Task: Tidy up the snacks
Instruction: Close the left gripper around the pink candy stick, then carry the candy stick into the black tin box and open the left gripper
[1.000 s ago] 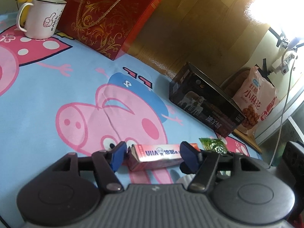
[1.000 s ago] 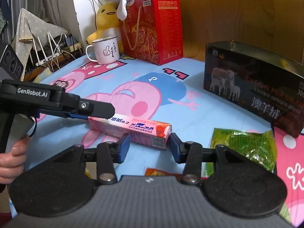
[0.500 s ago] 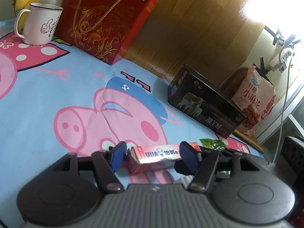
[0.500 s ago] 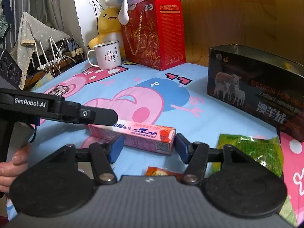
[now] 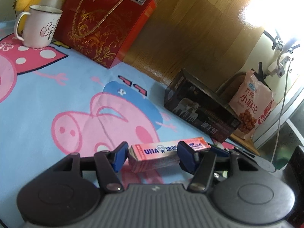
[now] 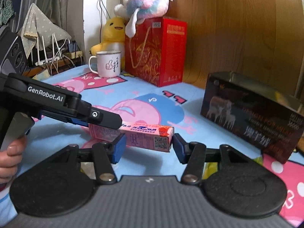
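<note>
A long pink snack box (image 5: 169, 154) sits low in the middle of both wrist views, raised a little above the blue cartoon-pig cloth (image 5: 38, 114). In the left wrist view its open end faces the camera, and the left gripper (image 5: 151, 156) has one end of it between its blue pads; the jaws have just been closing and the pads sit against the box on both sides, about a box-width apart. In the right wrist view the other end, with its printed code, lies between the pads of the right gripper (image 6: 148, 148); those jaws have just narrowed too, and the right pad touches the box end while the left pad meets its long side. The left gripper's black body reaches in from the left edge of that view, held by a hand (image 6: 10, 163) at lower left.

Right of centre stands a dark tin with sheep on it (image 6: 250, 114). A red gift box (image 6: 155, 51) stands at the upper middle with a pastel plush toy (image 6: 146, 5) on top, a white mug (image 6: 108, 63) and a yellow plush duck (image 6: 112, 32) to its left. A pink snack bag (image 5: 252, 104) leans at the far right of the left view
</note>
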`<state>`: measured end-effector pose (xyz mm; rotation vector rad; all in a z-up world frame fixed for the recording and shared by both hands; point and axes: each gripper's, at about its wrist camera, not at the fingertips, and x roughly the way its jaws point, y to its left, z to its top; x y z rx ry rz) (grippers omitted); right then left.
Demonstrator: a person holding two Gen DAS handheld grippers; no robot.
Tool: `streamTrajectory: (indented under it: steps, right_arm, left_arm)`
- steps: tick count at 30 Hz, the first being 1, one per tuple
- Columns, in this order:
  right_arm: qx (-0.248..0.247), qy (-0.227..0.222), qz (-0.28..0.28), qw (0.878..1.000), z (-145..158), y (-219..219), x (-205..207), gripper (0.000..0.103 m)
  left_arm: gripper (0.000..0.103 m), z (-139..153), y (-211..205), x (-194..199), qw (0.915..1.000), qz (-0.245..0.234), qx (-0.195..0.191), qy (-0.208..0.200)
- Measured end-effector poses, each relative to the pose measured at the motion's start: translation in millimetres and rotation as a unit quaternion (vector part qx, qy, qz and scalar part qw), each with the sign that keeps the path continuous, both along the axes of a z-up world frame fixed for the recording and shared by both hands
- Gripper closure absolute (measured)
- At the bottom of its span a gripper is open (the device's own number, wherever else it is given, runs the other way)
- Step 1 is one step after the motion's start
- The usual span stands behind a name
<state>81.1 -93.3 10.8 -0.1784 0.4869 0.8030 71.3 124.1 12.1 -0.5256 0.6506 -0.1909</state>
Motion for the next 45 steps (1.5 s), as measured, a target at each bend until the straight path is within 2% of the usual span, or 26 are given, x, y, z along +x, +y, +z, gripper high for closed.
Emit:
streamTrajectory:
  steps: [8,17,26,31,33,37,41,45]
  right_arm:
    - [0.025,-0.021,-0.037,0.999,12,-17,3,0.047]
    - [0.042,-0.058,-0.105,0.992,30,-53,24,0.047]
    - [0.067,-0.056,-0.168,0.982,44,-94,80,0.047]
    - [0.066,-0.029,-0.186,0.980,42,-97,123,0.043]
    - [0.060,-0.022,-0.191,0.979,36,-94,134,0.041]
    - [0.057,-0.017,-0.195,0.979,31,-94,138,0.037]
    - [0.093,-0.021,-0.203,0.974,36,-113,118,0.037]
    - [0.128,-0.003,-0.201,0.971,35,-136,86,0.037]
  left_arm:
    - [0.046,21,-19,20,0.9996,-0.021,0.009,-0.017]
    - [0.046,50,-70,75,0.9955,-0.075,0.038,-0.044]
    - [0.046,71,-119,151,0.9901,-0.105,0.068,-0.062]
    - [0.045,60,-127,192,0.9915,-0.095,0.078,-0.042]
    - [0.040,53,-128,203,0.9926,-0.087,0.081,-0.027]
    - [0.034,51,-119,198,0.9937,-0.081,0.071,-0.030]
    - [0.032,61,-106,174,0.9934,-0.079,0.068,-0.049]
    - [0.031,55,-93,137,0.9930,-0.096,0.060,-0.033]
